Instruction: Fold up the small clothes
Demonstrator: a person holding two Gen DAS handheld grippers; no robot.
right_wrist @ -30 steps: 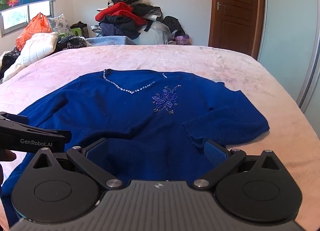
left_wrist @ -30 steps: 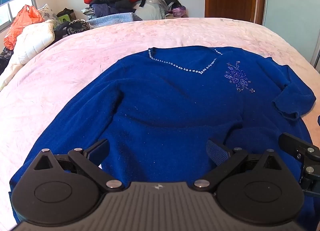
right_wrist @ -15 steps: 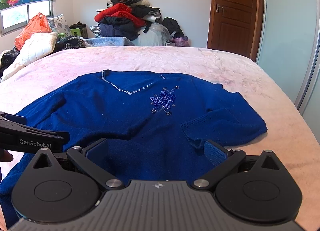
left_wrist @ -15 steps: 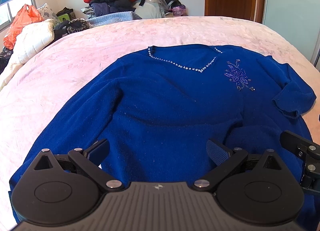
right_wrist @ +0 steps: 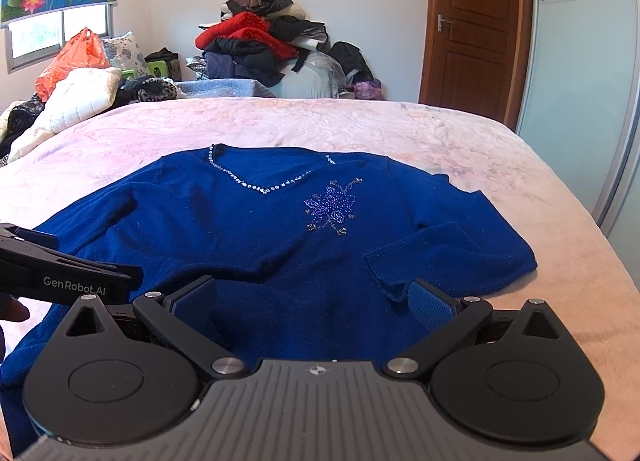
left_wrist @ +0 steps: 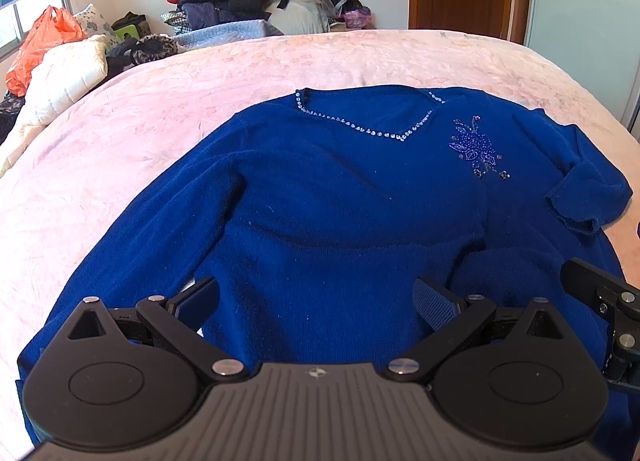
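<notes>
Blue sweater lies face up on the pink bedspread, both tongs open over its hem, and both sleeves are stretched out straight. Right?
Not quite. Only one sleeve is stretched out; the other sleeve is folded back over the blue sweater, its cuff near the body, as the right wrist view shows. The rest holds: pink bedspread, left tongs and right tongs open over the hem.
</notes>
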